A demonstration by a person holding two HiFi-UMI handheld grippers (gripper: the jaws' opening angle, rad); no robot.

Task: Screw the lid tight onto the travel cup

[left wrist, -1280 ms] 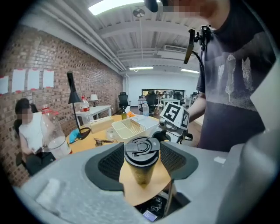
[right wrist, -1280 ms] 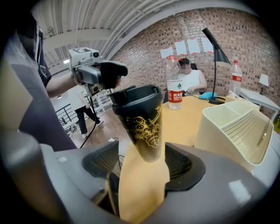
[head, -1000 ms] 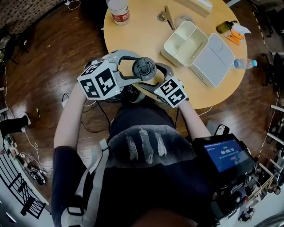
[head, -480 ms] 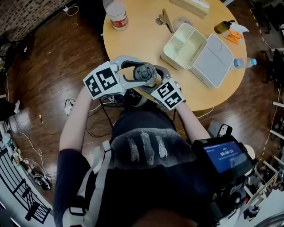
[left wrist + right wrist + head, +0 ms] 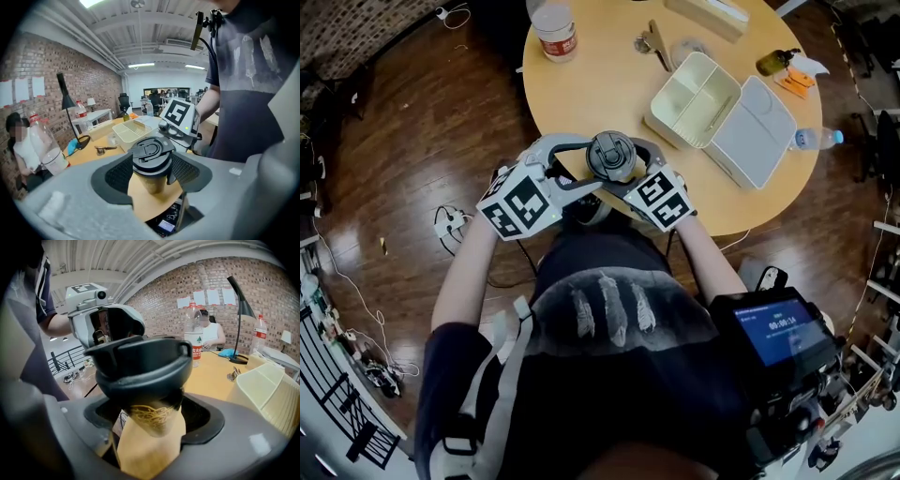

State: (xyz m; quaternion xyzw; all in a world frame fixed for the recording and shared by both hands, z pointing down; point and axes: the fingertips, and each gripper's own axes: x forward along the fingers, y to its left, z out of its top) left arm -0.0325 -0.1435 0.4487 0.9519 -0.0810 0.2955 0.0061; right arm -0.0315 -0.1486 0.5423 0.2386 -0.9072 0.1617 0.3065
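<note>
Travel cup (image 5: pixel 151 183): was held upright, off the surface, at the near edge of the round table (image 5: pixel 600 89), just in front of the person's body.
Lid (image 5: pixel 610 154): sat on the cup's mouth and looked level in all three views, with no gap showing under its rim.
Left gripper (image 5: pixel 151 165): was clamped on the lid, with one ribbed pad (image 5: pixel 118 174) against each side of it.
Right gripper (image 5: pixel 153 422): reached in from the opposite side with the cup's patterned body between its jaws. The jaws had just been closing and were judged to bear on the cup just below the lid's flare.
Step in hand: judged to be the twisting of the lid, one gripper turning it while the other steadied the body.
Done so far: the lid was placed and seemingly engaged on the cup.
Left to do: further turns, as tightness could not be read from the views, then release and setting the cup down.
Bystanders: an open lunch box (image 5: pixel 694 94) and a water bottle (image 5: pixel 555 26) lay well apart on the table.
</note>
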